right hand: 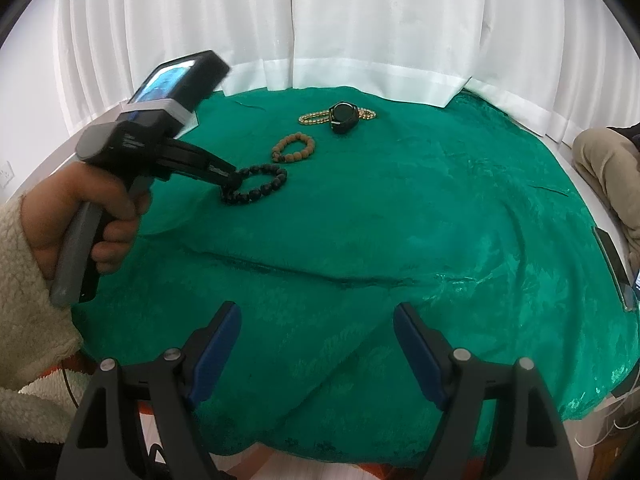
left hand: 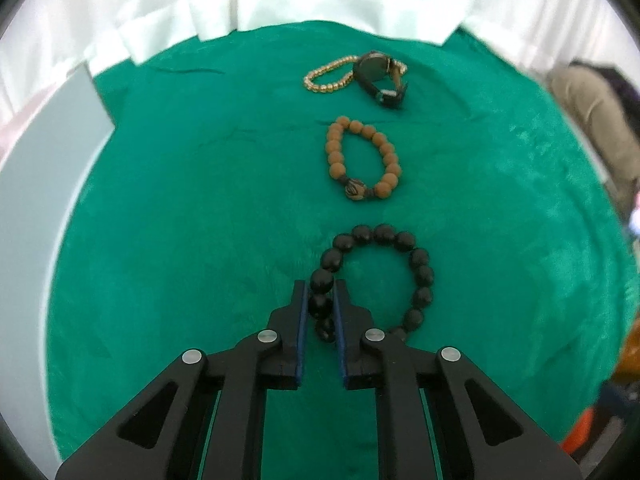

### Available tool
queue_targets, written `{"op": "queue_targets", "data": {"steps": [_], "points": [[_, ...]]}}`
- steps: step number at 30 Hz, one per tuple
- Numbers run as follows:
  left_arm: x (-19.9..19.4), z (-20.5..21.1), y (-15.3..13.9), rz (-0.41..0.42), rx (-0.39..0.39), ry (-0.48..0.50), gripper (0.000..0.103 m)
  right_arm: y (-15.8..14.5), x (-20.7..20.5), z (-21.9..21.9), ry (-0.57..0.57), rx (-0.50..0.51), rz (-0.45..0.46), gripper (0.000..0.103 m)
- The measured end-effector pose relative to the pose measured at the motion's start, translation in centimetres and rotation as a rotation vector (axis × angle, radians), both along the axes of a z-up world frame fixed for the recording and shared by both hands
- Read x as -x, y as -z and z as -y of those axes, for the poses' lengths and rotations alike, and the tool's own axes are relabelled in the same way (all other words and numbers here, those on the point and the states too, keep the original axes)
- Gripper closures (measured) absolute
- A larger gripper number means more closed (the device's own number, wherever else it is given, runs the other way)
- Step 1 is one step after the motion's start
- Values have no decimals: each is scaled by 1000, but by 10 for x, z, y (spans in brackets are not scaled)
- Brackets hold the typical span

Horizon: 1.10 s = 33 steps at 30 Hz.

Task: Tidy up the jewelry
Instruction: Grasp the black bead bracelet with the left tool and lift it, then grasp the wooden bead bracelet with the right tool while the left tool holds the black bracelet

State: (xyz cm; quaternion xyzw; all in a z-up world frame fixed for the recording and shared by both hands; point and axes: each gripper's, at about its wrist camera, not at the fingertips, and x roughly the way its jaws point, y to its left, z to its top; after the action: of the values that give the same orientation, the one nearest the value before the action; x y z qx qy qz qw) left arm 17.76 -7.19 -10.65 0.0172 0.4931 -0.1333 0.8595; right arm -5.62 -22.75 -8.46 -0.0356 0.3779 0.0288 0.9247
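Bright, even, diffuse daylight through white curtains point(right hand: 360, 20) at the back, slightly blown out. Soft shadows only. Faint sheen on green velvet cloth point(right hand: 440, 220). Strong fisheye bend, dark vignette at corners. Left wrist view softer, blurred toward edges; right wrist view sharper.

text: none legible | labels: none | numbers: none

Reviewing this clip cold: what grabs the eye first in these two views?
The bright green velvet cloth fills both views. On it, the left gripper is closed on the near side of a black round-bead bracelet, with a tan wooden-bead bracelet, a gold bead chain and a black wristwatch lined up beyond. The right gripper hangs open, empty.
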Motion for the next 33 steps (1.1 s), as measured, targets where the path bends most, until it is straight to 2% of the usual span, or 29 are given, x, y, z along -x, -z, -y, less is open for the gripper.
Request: {"op": "queue_targets", "data": {"steps": [9, 14, 18, 22, 23, 25, 26, 27, 28, 29, 30, 33], "points": [[16, -59, -36, 11, 255, -85, 93, 4, -5, -3, -14, -5, -23, 23], [29, -85, -46, 24, 319, -120, 93, 9, -16, 0, -34, -70, -81, 23], [34, -104, -44, 7, 365, -141, 93, -4, -39, 19, -74, -223, -153, 23], [41, -121, -45, 15, 387, -162, 93, -36, -105, 51, -74, -476, -245, 23], [42, -123, -44, 17, 391, -166, 93, -39, -122, 51, -79, -499, -253, 23], [45, -129, -44, 18, 402, -174, 93, -49, -161, 46, -87, -419, -236, 23], [45, -132, -44, 18, 408, -178, 93, -53, -183, 35, -119, -324, -217, 23], [46, -134, -44, 17, 412, -180, 93, -52, -201, 24, -162, -254, -212, 39], [47, -137, -45, 16, 416, -183, 93, -50, -216, 15, -200, -212, -222, 50], [48, -140, -45, 16, 417, -185, 93, -45, -229, 7, -230, -190, -246, 70], [49, -141, -45, 17, 416, -186, 93, -35, -248, -5, -261, -184, -295, 73], [51, -148, -47, 16, 418, -190, 93, -20, -275, -25, -295, -172, -353, 73]]}}
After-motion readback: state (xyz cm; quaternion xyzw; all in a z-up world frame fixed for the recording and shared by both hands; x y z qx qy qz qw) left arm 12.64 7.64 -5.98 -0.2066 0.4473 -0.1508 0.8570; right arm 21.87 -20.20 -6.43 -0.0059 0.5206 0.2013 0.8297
